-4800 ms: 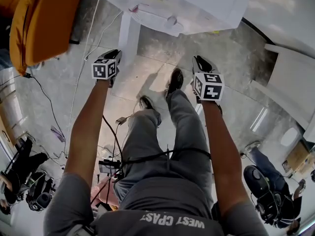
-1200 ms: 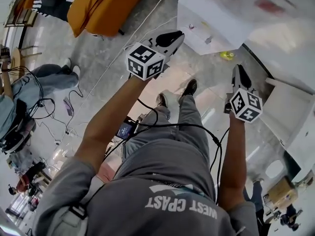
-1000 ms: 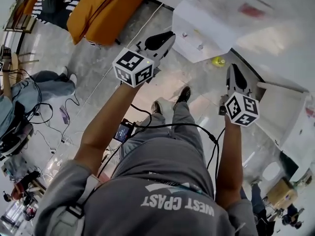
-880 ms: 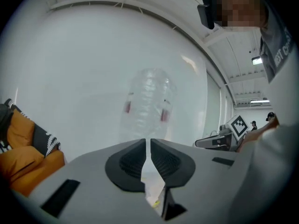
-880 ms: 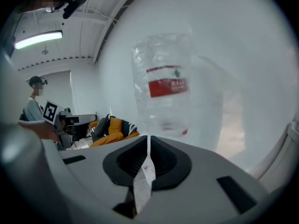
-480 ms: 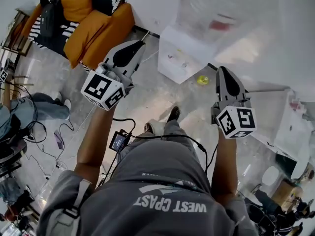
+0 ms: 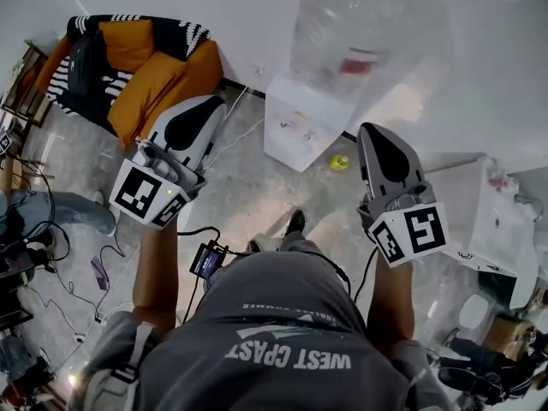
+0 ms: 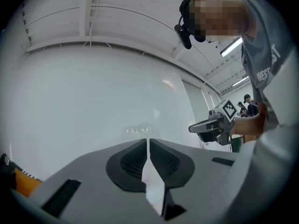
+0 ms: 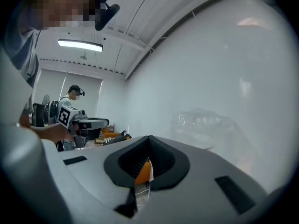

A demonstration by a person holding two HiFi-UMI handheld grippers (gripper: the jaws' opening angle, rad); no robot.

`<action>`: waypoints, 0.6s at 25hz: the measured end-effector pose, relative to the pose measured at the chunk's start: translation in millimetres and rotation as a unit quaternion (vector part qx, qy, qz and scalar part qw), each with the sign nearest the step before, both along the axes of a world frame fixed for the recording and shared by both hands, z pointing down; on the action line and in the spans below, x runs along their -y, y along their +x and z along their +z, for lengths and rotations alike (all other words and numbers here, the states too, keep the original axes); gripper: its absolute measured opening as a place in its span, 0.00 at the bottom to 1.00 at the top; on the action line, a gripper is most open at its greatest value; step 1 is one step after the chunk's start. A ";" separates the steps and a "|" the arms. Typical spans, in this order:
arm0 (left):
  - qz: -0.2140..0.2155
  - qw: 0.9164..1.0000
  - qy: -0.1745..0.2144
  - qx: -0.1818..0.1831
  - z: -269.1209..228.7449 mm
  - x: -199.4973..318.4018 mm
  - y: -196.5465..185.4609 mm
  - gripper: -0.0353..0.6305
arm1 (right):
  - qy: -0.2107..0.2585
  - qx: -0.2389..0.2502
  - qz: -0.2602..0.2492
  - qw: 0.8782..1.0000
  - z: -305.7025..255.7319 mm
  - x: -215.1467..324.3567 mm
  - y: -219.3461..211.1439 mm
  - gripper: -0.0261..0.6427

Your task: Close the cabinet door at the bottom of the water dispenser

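Observation:
The white water dispenser (image 7: 301, 127) stands against the wall, with a large clear bottle (image 7: 364, 32) on top. From this steep angle its bottom cabinet door is hidden, so I cannot tell whether that door stands open. My left gripper (image 7: 208, 106) is held up left of the dispenser, jaws shut and empty (image 8: 148, 142). My right gripper (image 7: 371, 132) is raised to the dispenser's right, also shut with nothing in it (image 9: 149, 139). Neither touches the dispenser. The bottle (image 9: 202, 121) shows faintly in the right gripper view.
An orange and striped sofa (image 7: 141, 62) stands at the left against the wall. A small yellow object (image 7: 340, 162) lies on the floor by the dispenser's base. A white unit (image 7: 501, 221) stands at the right. Cables (image 7: 51, 229) run over the floor at the left.
Both grippers have risen and spread apart while the view tilted up toward the wall. The dispenser and its bottle now sit farther off, between the two grippers. Both jaws stay shut.

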State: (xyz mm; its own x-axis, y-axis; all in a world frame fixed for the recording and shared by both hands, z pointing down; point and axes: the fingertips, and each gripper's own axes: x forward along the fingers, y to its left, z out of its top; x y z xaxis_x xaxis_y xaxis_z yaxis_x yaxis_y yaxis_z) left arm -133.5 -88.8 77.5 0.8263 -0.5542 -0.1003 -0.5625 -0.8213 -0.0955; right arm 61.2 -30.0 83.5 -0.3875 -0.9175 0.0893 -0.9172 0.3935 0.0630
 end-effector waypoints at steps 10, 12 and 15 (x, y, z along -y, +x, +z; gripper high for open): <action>-0.030 1.000 0.001 -0.005 -2.7 -9.8 -35.9 0.10 | -0.004 -0.002 0.009 1.000 -3.2 -13.6 2.3 0.08; -0.034 0.999 -0.002 -0.004 1.4 -11.9 -41.5 0.10 | -0.004 -0.002 0.011 1.000 -1.8 -15.3 0.6 0.08; -0.035 0.999 -0.004 -0.002 4.9 -15.3 -46.8 0.10 | -0.004 -0.003 0.013 1.000 -1.8 -17.5 -2.2 0.08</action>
State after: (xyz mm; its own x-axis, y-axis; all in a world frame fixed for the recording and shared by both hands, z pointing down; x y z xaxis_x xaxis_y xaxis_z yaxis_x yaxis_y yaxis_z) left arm -180.3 -73.5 82.4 0.7852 -0.6111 -0.1001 -0.6188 -0.7808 -0.0869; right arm 59.0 -12.4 81.7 -0.3631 -0.9265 0.0994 -0.9268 0.3701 0.0644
